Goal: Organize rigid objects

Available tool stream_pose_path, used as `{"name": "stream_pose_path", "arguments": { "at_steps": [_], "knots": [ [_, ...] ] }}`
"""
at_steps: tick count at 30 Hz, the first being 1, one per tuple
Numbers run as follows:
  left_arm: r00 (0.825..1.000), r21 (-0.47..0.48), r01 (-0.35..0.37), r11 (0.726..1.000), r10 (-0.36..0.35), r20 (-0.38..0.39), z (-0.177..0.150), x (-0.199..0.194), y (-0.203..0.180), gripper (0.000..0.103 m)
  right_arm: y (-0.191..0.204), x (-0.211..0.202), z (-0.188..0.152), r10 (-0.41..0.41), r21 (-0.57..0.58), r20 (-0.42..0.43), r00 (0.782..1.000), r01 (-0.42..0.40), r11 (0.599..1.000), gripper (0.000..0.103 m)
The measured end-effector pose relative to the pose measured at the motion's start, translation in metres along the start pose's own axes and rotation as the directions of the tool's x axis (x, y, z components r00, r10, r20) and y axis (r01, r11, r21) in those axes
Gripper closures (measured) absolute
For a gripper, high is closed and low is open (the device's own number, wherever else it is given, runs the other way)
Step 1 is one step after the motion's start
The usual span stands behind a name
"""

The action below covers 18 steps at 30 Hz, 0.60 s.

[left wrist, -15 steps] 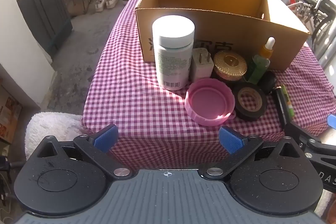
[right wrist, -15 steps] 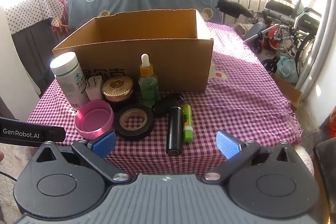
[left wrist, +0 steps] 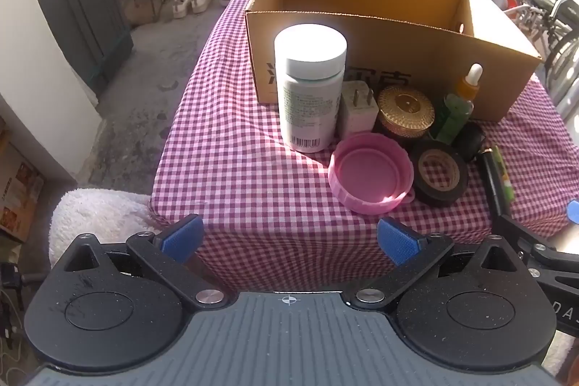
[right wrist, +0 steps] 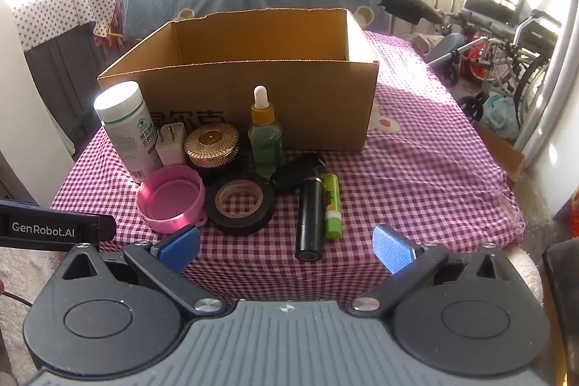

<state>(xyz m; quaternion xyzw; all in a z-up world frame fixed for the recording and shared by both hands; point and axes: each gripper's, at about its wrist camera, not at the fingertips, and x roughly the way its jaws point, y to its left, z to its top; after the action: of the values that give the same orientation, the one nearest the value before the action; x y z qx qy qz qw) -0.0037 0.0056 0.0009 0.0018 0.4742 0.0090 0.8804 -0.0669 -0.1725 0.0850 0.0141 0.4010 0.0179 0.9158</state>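
Right wrist: cardboard box (right wrist: 253, 104) behind tape roll (right wrist: 240, 203).

An open brown cardboard box (right wrist: 253, 104) stands on the checked cloth, printed characters on its near wall; its inside floor is hidden. In front of it cluster 9 items. A tall white bottle (right wrist: 128, 129) with a white cap stands upright at the left. Beside it stand a white plug adapter (right wrist: 170, 145), prongs up, a round gold-lidded jar (right wrist: 211, 143) and a green dropper bottle (right wrist: 265, 136) with an amber collar. Nearer lie a pink lid (right wrist: 172, 199), hollow side up, touching a black tape roll (right wrist: 240, 201) lying flat. A black rounded object (right wrist: 295, 174), a black cylinder (right wrist: 309, 216) and a green tube (right wrist: 332, 205) lie at the right, the cylinder and tube side by side.
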Motion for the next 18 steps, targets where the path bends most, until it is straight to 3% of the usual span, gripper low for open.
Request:
{"name": "stream_pose_path", "arguments": {
  "at_steps": [18],
  "knots": [
    [1.000, -0.003, -0.008, 1.000, 0.008, 0.008, 0.0005, -0.0036, 0.0018, 0.000, 0.0030, -0.0002, 0.0036, 0.001, -0.009, -0.004, 1.000, -0.001, 1.000, 0.000]
  ]
}}
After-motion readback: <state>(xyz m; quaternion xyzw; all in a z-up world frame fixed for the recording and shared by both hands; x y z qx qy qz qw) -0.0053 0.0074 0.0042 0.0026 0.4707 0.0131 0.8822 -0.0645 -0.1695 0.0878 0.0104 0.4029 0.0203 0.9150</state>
